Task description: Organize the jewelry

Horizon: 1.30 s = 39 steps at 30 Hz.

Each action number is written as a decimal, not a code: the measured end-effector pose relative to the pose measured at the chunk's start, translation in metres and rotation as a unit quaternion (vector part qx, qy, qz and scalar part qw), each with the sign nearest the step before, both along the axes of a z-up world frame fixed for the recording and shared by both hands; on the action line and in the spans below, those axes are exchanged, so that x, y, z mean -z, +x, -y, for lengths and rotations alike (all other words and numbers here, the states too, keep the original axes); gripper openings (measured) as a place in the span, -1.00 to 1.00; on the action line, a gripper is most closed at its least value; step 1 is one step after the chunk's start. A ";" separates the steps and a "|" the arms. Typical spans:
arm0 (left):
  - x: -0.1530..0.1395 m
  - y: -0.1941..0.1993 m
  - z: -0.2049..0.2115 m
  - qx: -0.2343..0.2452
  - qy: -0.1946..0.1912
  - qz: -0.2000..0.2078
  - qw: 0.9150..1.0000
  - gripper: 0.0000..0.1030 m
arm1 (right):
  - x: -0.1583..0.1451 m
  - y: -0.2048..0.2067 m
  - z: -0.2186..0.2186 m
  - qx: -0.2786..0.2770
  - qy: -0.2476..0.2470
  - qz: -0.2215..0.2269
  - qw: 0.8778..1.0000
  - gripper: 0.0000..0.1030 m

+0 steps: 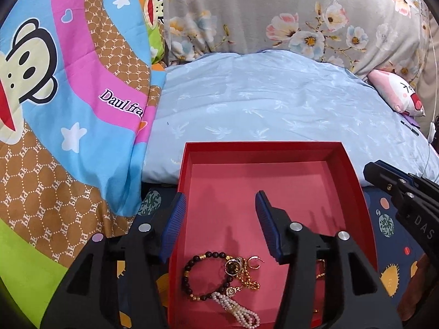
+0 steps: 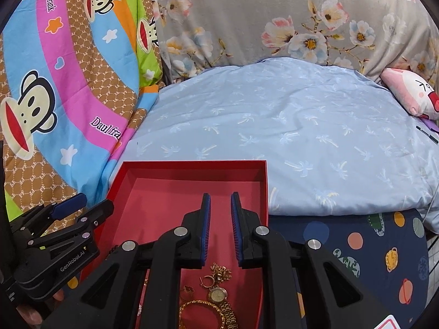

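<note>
Right under our left tool (image 1: 221,226) sits the jewelry pile, all at the near end of the red tray (image 1: 352,170): a dark bead bracelet (image 1: 197,274), a gold chain (image 1: 248,281), a little ear cuff (image 1: 253,262) and a pearl strand (image 1: 238,307), touching and partly tangled. Our right-side camera shows more in the same tray: a gold watch (image 2: 218,294), a bangle (image 2: 200,314), a small ring (image 2: 188,290) and more chain.

So progress-wise, we'd say everything is collected in the tray, but nothing looks sorted yet. It's one heap, and the far half of the tray is bare. Untangling and spreading the pieces out is probably what's left, though honestly we can't tell what "organized" is supposed to look like here.

Poses: both tools hang over the tray, tilted downward toward the pile. Left tool's jaws stand about half apart with nothing between them, its left finger (image 1: 172,227) out over the tray's left wall. Right tool (image 2: 221,229) is nearly closed, just a narrow gap and nothing pinched, hovering over the watch and chain.

Tray sits on the bed, on a planet-print sheet (image 2: 356,246), with a blue pillow (image 2: 274,115) right behind it.
</note>
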<state>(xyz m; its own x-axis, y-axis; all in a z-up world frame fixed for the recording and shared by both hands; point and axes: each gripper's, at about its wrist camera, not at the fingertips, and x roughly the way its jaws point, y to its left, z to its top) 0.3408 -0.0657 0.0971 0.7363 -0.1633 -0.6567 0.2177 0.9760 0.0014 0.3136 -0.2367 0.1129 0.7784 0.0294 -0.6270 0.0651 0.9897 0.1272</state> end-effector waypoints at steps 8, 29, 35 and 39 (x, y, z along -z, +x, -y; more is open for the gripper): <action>-0.001 -0.003 0.001 0.002 0.002 0.002 1.000 -0.02 | 0.000 -0.005 -0.002 -0.001 0.002 -0.003 1.000 -0.71; -0.030 -0.037 -0.011 -0.002 0.001 0.009 1.000 -0.02 | -0.021 -0.049 -0.018 -0.006 0.014 0.005 1.000 -0.38; -0.035 -0.082 -0.020 -0.005 0.011 0.018 1.000 0.31 | -0.019 -0.100 -0.038 0.002 -0.021 0.009 1.000 -0.05; -0.037 -0.119 -0.022 -0.007 0.023 0.034 0.999 0.47 | -0.019 -0.136 -0.053 0.010 -0.037 0.015 0.999 0.17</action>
<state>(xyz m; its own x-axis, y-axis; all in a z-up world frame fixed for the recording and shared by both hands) 0.2215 -0.0439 0.1339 0.7810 -0.1237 -0.6122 0.2018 0.9776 0.0599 0.1777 -0.1841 0.1314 0.7974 -0.0322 -0.6026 0.0818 0.9951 0.0551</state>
